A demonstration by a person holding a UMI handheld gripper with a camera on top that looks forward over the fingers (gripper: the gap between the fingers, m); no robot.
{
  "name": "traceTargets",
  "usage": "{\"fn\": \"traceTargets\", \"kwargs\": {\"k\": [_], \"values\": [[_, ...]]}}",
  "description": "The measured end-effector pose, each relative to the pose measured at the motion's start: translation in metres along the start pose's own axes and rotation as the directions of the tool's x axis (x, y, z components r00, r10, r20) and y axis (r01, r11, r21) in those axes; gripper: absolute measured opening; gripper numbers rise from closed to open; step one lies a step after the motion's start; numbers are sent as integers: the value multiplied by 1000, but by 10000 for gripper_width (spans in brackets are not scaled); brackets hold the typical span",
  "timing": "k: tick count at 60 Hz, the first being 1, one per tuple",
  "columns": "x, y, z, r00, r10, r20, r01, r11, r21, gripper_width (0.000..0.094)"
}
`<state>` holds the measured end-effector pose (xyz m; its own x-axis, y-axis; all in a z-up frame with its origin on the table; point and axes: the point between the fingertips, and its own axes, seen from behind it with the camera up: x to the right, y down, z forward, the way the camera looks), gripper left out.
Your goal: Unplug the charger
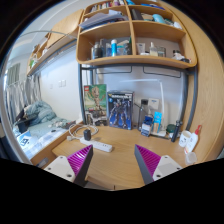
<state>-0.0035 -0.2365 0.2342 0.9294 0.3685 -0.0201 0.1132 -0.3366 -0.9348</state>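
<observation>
The gripper [113, 162] is held wide open over the bare wooden desktop [115, 168], its two magenta pads [148, 159] gripping nothing, presumably in approach. Farther off, one white power strip [99, 146] lies left of centre; the charger cannot be made out. Two boxed figures [108, 105] stand against the far wall.
</observation>
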Motion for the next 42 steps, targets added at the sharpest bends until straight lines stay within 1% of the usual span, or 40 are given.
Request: {"fn": "traceTargets", "kwargs": {"k": [6,17,21,25,30,34,40,42], "values": [[-15,20,14,1000,-2,11,3,999,-46,848],[-68,78,84,1000,21,13,-19,987,-159,853],[-91,94,116,999,34,4,-33,982,-188,850],[-110,106,150,999,42,-23,-46,976,-211,849],[-133,110,196,997,61,-55,-71,976,-207,852],[-147,106,232,994,70,-85,-85,978,-189,853],[-159,93,283,987,87,-133,-106,984,-143,823],[-158,87,298,984,84,-158,-104,987,-125,794]]}}
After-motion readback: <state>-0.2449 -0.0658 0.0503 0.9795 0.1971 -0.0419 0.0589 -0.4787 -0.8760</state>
